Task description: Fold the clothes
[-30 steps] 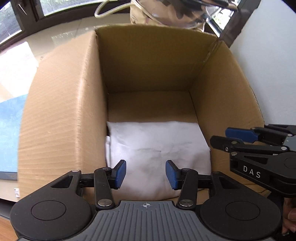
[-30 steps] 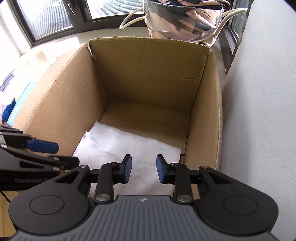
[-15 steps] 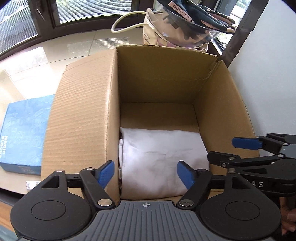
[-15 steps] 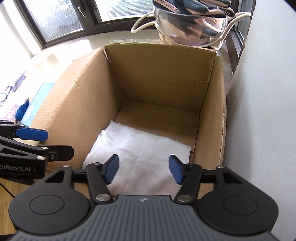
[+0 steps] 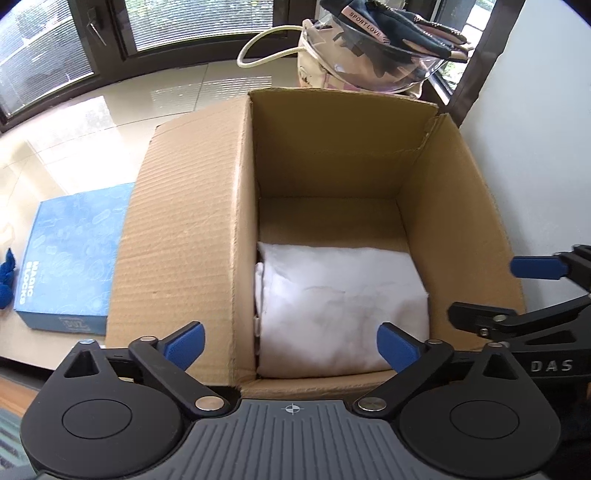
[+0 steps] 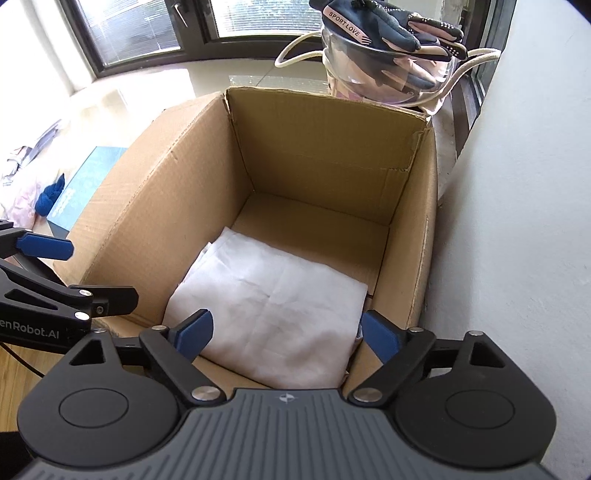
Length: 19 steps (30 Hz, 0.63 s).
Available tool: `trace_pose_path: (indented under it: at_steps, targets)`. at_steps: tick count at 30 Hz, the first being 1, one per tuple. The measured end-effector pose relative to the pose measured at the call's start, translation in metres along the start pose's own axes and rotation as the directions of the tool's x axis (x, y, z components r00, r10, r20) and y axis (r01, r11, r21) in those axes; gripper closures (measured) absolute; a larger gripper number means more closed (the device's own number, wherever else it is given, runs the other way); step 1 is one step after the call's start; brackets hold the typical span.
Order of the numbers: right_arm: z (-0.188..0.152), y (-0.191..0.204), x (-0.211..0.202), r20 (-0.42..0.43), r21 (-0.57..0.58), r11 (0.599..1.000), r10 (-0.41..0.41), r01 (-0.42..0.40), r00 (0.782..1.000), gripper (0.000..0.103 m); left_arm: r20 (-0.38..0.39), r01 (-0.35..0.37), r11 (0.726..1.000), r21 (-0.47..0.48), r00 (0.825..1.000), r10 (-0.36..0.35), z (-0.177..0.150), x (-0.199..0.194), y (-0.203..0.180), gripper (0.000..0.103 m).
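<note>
- A folded white garment [image 5: 340,314] lies flat on the floor of an open brown cardboard box [image 5: 177,258], pressed toward the near wall and the left-hand wall, with bare cardboard showing beyond it.
- My left gripper [image 5: 291,345] hangs above the box's near rim, its blue-padded jaws opening wide; nothing sits between them and neither pad touches the cloth.
- My right gripper [image 6: 288,332] hangs over the same box on the wall side, its jaws likewise opening, the garment [image 6: 273,306] below them and untouched.
- Each tool shows at the edge of the other's view, side by side above the near rim.
- To the left of the box, a flat blue carton printed "MAGIC BLOCKS" [image 5: 70,258] rests on the pale surface, with a small bundle of dark blue cloth [image 6: 50,195] just beside it.
- Behind the box stands a clear plastic bowl [image 6: 388,74] topped with dark gloves marked "SPORT LOVE" [image 6: 384,26], set on a cream bag with cord handles [image 5: 266,48].
- A white wall [image 6: 517,221] runs close along the box's right side; dark-framed windows [image 5: 147,33] lie beyond it.
</note>
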State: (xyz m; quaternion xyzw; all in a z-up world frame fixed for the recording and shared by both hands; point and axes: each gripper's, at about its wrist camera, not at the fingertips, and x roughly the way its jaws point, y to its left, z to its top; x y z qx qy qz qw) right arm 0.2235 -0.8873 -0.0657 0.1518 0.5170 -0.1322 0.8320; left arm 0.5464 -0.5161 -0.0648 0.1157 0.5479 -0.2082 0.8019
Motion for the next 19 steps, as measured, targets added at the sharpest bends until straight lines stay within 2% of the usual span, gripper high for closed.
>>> trace_pose_path:
  at_steps: [4, 19]
  targets:
    - [-0.003, 0.003, -0.002, -0.005, 0.002, 1.000, 0.004, -0.004, 1.000, 0.003, -0.027, -0.020, 0.999, 0.031, 0.999, 0.021, -0.010, 0.003, -0.005, 0.003]
    - [-0.016, 0.009, -0.007, -0.028, 0.009, 1.000, -0.005, 0.006, 1.000, 0.001, -0.038, -0.023, 0.998, 0.050, 0.999, 0.025, -0.024, 0.000, -0.011, 0.003]
